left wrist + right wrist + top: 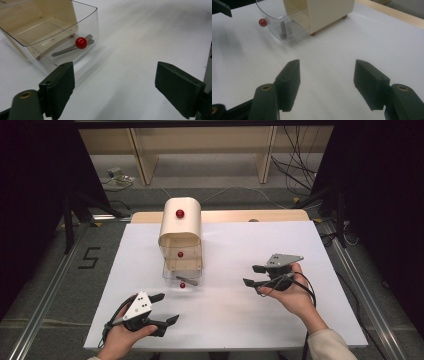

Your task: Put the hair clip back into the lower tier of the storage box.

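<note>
Nearest in the high view, two hands hold the left gripper (162,309) and the right gripper (252,275) over the white table (240,320), each with jaws spread wide and empty, while the cream box (180,232) stands toward the far side with its clear drawer (182,276) pulled out, a red knob (182,285) at its front. Black jaws in the left gripper view stand far apart around bare table, the clear drawer (86,15) and its red knob (81,42) just beyond the left jaw. Wide-set jaws in the right gripper view likewise hold nothing, with the cream box (324,12) and clear drawer (274,15) well ahead, the red knob (262,22) on the drawer's left end.
</note>
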Motion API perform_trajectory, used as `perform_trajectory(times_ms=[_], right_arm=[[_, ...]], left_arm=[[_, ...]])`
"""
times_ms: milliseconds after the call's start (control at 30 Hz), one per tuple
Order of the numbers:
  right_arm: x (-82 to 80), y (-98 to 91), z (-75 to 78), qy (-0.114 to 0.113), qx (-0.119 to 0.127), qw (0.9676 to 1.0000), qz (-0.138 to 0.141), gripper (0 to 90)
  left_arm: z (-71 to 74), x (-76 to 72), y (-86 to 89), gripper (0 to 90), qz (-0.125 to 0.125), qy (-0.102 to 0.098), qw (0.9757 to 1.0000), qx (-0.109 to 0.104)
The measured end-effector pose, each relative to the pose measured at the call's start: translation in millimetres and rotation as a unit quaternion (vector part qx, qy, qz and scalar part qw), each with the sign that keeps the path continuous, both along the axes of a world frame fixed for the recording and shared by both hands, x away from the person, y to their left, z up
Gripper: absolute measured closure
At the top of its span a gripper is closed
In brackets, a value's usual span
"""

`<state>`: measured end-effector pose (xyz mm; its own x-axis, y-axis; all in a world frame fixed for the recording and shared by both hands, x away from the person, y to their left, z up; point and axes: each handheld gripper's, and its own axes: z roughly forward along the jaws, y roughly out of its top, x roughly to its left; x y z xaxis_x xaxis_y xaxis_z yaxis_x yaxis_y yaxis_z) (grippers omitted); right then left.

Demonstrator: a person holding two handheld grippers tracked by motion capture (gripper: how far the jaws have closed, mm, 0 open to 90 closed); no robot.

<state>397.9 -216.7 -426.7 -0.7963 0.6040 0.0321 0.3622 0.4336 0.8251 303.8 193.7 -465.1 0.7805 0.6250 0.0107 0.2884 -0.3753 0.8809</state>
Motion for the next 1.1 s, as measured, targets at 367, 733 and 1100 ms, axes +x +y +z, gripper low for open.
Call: perform_trajectory(times_ms=[367, 733, 1100], right_arm=[[-28.4, -29.8, -20.5, 0.012, 0.01, 0.9995, -0.027, 38.5], [-58.7, -49.5, -42.1, 0.017, 0.019, 0.9985, -0.048, 39.0], [-73.4, -58.4, -46.6, 0.014, 0.028, 0.9977, -0.059, 38.2]], left_arm=[[-1.2, 0.8, -0.8, 16.9, 0.009, 0.001, 1.0, -0.004], [-2.9, 0.0, -2.2, 16.9, 0.008, 0.005, 0.9999, -0.006], [-4.7, -0.5, -9.3, 17.0, 0.0, 0.014, 0.9998, -0.016]])
